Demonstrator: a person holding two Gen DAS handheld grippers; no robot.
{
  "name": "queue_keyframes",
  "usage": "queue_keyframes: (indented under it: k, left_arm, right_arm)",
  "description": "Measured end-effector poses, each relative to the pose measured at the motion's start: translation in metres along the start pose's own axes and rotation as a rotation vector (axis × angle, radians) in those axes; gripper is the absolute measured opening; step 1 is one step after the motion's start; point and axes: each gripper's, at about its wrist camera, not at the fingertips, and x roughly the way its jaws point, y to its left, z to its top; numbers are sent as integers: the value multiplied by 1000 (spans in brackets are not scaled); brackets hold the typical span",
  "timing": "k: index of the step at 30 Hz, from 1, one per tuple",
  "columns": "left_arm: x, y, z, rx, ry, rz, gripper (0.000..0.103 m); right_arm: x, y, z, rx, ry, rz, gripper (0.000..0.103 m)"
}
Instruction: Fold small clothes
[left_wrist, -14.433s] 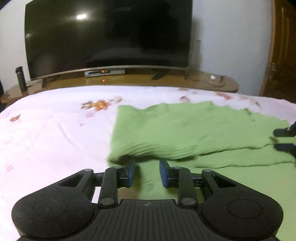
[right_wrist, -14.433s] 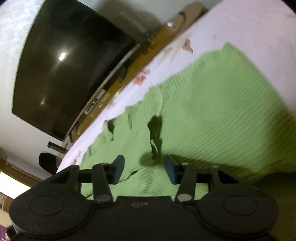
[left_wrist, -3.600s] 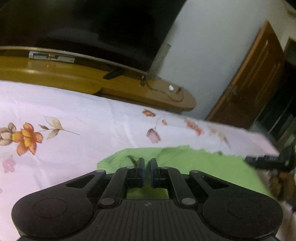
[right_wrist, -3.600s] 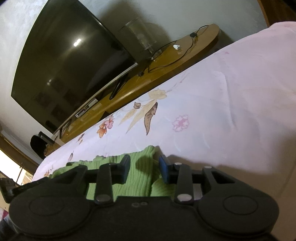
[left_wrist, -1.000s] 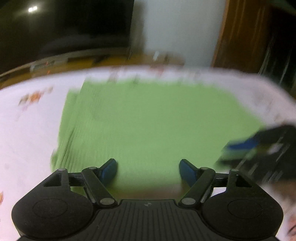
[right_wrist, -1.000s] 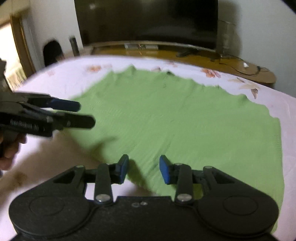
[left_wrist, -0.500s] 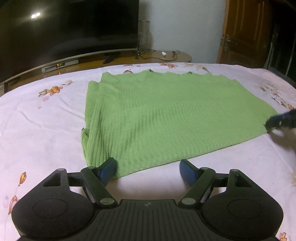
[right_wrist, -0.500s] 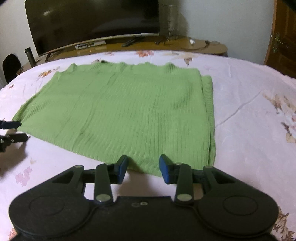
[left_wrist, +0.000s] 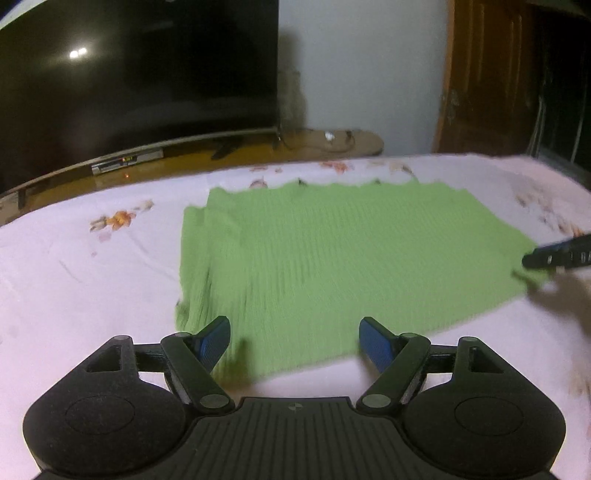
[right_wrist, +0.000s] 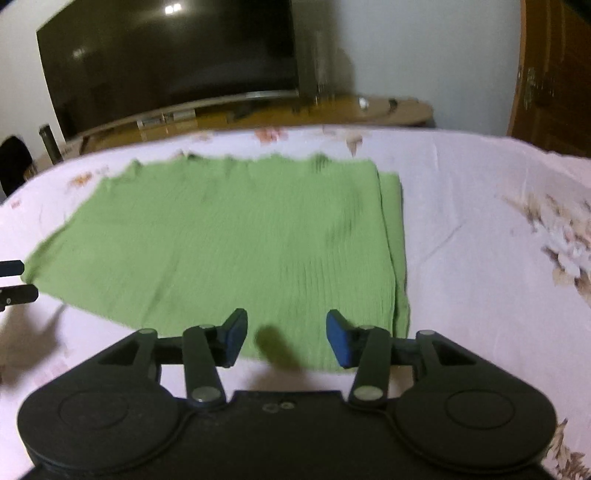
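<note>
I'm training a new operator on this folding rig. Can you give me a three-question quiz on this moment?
1. True or false: the left gripper is clamped on the green knit garment.
2. The garment lies on: A) a wooden floor B) the floral bedsheet C) a chair.
3. Fill in: the right gripper has its jaws ____.

Key: 1 false, its jaws are wide open; 2 B; 3 open.

Far right of the left fingers (left_wrist: 216, 341), the right gripper (left_wrist: 554, 255) is cut off by the frame edge; white lettering on it blurs past reading. The green garment's (left_wrist: 332, 258) ribbing smears.
</note>
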Motion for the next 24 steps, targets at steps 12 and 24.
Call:
queue_keyframes:
  k: [12, 24]
  left_arm:
    - [-9, 21, -24, -143, 88, 9, 99]
    - [-3, 76, -73, -965, -73, -167, 100]
  right_arm:
    - [15, -7, 1, 6, 76, -42, 48]
    - [0, 0, -17, 125, 37, 74, 51]
